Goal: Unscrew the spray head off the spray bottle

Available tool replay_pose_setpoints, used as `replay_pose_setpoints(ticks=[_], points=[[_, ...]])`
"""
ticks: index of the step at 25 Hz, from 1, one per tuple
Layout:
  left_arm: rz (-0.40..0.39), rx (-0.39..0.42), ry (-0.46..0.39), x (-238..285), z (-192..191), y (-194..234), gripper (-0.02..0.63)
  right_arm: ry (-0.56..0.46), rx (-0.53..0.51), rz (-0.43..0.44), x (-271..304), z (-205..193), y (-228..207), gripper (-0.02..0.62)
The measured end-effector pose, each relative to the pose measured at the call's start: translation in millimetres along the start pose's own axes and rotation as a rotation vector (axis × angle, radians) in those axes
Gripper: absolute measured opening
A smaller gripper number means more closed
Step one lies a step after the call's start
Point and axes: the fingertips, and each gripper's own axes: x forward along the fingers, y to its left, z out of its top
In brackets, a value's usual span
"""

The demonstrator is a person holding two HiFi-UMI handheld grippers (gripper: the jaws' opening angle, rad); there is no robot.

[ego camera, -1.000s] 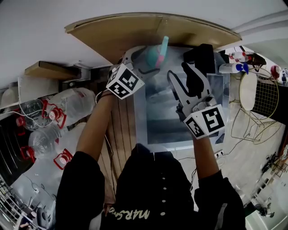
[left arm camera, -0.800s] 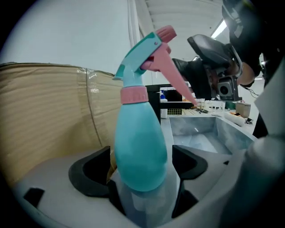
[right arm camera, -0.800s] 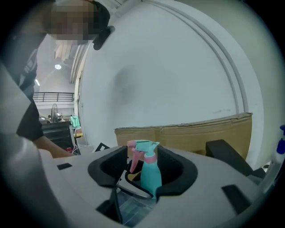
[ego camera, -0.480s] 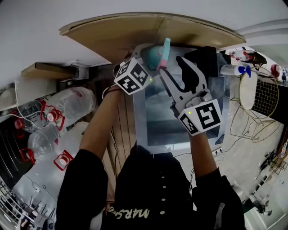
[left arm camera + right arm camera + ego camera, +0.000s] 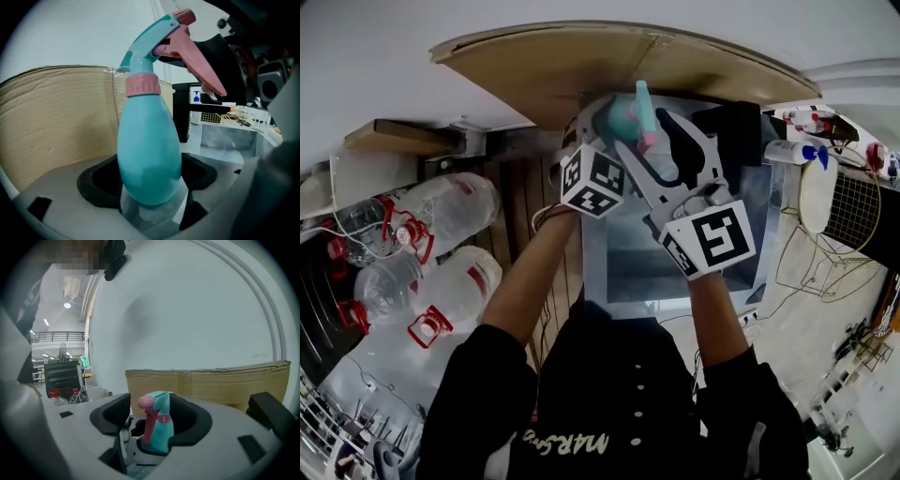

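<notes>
The teal spray bottle point(image 5: 149, 154) has a pink collar point(image 5: 143, 85) and a teal spray head with a pink trigger point(image 5: 187, 51). My left gripper point(image 5: 149, 183) is shut on the bottle's lower body and holds it upright, above the grey table. In the head view the left gripper point(image 5: 614, 120) is at the top centre with the bottle point(image 5: 625, 112). My right gripper point(image 5: 645, 133) reaches in from the right. Its jaws are opening and stand on either side of the spray head point(image 5: 157, 404) without touching it. In its own view the right gripper point(image 5: 152, 422) is open.
A cardboard sheet point(image 5: 609, 61) leans behind the grey metal table point(image 5: 675, 267). A black box point(image 5: 741, 122) stands at the table's far right. Large water bottles with red handles point(image 5: 441, 216) lie at the left. Other spray bottles point(image 5: 797, 150) and a wire basket point(image 5: 853, 202) are at the right.
The left gripper has carried the bottle to the right. The right gripper has moved up and left from beside the bottle, and its jaws now straddle the spray head.
</notes>
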Motion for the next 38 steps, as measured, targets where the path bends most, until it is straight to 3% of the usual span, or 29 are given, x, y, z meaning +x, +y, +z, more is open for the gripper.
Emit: replay_pose_setpoints(ticks=[3,5,9,12,20,27,33,38], points=[[0.037,-0.023,0.001,-1,-1,-1,0.413,0.024,-0.022,-0.057,4,-6,-9,0.223],[0.037,-0.023,-0.004,-1,-1,-3,0.413,0.025,-0.047,-0.071,4,-7,-13,0.142],[0.019,-0.012,-0.014,-2,-1,-4,0.411,0.040,-0.134,-0.061,4,-7,-12,0.129],[-0.020,0.011,-0.021,-3,-2,-6,0.408,0.041,-0.164,-0.041,1,-8,-16,0.066],[-0.234,0.129,-0.061,-10,-4,-16,0.408,0.082,-0.251,0.184,-3,-6,-14,0.080],[-0.357,0.194,-0.074,-14,-6,-20,0.408,0.086,-0.307,0.286,-3,-5,-11,0.087],[-0.331,0.173,-0.072,-14,-5,-19,0.408,0.096,-0.293,0.272,-3,-5,-11,0.091],[-0.178,0.091,-0.052,-16,-6,-14,0.408,0.075,-0.172,0.101,-21,0,-24,0.255]])
